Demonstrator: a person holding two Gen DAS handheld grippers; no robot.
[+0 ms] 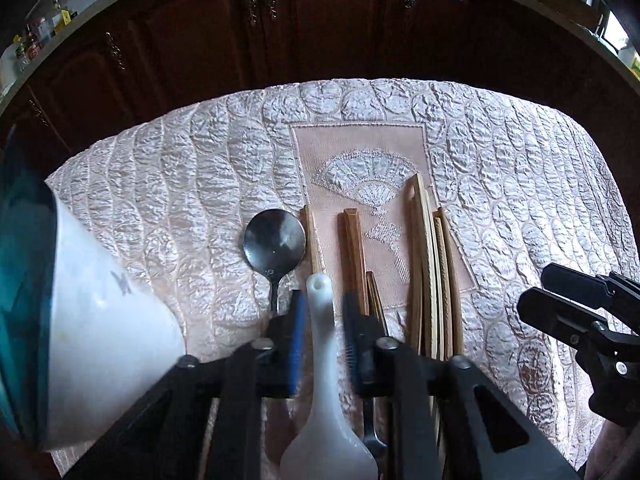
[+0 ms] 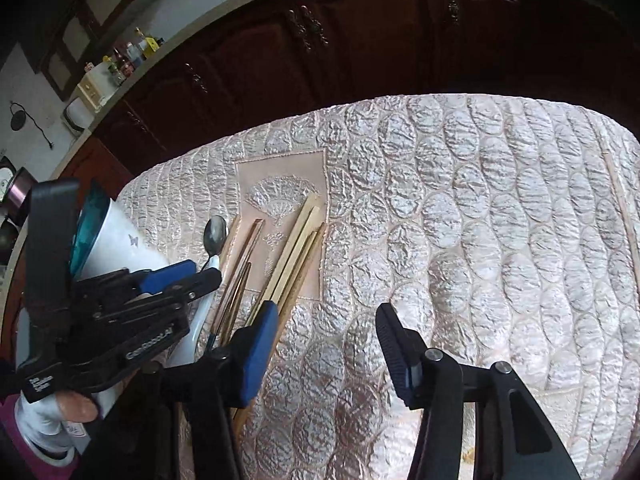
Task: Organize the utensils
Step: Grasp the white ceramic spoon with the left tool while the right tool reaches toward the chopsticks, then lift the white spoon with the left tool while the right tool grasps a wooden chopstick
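A white ceramic spoon (image 1: 320, 360) lies on the pink quilted cloth (image 1: 180, 200), handle pointing away. My left gripper (image 1: 323, 340) is down over it, its pads close against both sides of the handle. A metal spoon (image 1: 274, 244) rests just left of it, with dark chopsticks (image 1: 354, 256) and pale wooden chopsticks (image 1: 430, 264) to the right. My right gripper (image 2: 326, 356) hangs open over bare cloth, its blue left pad (image 2: 260, 352) above the near ends of the pale chopsticks (image 2: 296, 256). From the right wrist view the left gripper (image 2: 180, 280) sits at the left.
A white cup (image 1: 100, 340) with a teal inside stands close to the left of the left gripper, also the cup (image 2: 120, 236). Dark wooden cabinets (image 2: 360, 40) run beyond the table's far edge. Bottles (image 2: 128, 56) stand on the counter above.
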